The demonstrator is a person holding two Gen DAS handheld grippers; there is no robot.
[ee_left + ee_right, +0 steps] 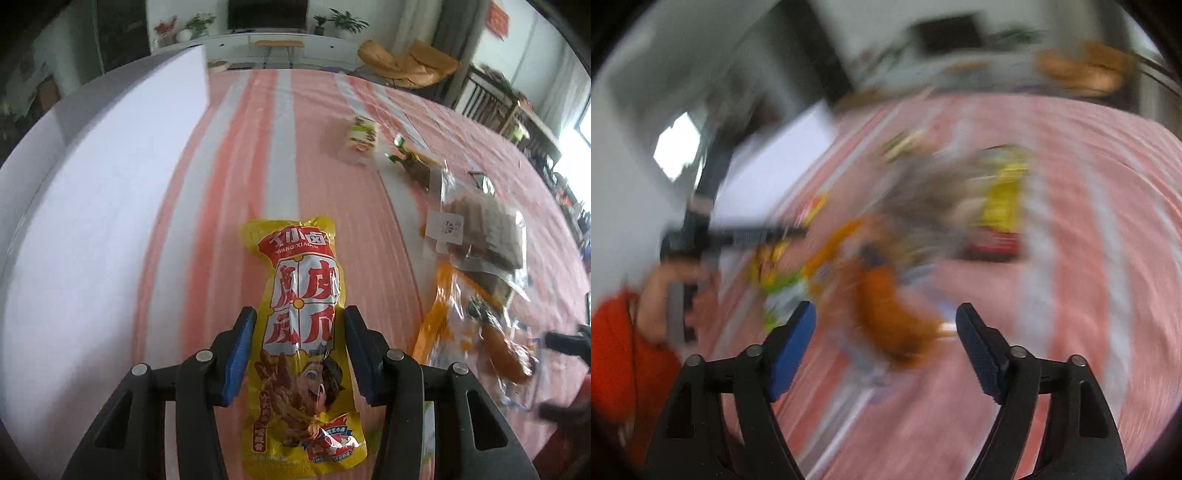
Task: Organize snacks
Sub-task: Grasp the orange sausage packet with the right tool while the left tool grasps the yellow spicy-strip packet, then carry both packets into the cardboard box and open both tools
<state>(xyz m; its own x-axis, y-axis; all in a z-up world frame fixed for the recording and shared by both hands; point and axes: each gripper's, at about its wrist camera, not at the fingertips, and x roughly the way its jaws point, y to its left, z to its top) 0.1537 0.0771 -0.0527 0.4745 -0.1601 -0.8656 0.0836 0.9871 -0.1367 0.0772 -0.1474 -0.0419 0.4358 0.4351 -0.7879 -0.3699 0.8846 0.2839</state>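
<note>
Yellow snack pack (303, 332) lies lengthwise between the left gripper (300, 354) jaws on the striped desk (207, 206); jaws narrow, pads at its edges, firm grip unclear. Step: picking it up, prob. for the white box (110, 184) beside it. Next: squeeze, lift, carry. Right gripper (885, 350): jaws wide, empty, above the orange packet (886, 314); view blurred.

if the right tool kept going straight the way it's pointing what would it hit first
Probably the orange snack packet lying on the striped cloth; it sits ahead between the open fingers of the right tool. The view is badly blurred, so depth is unclear.
</note>
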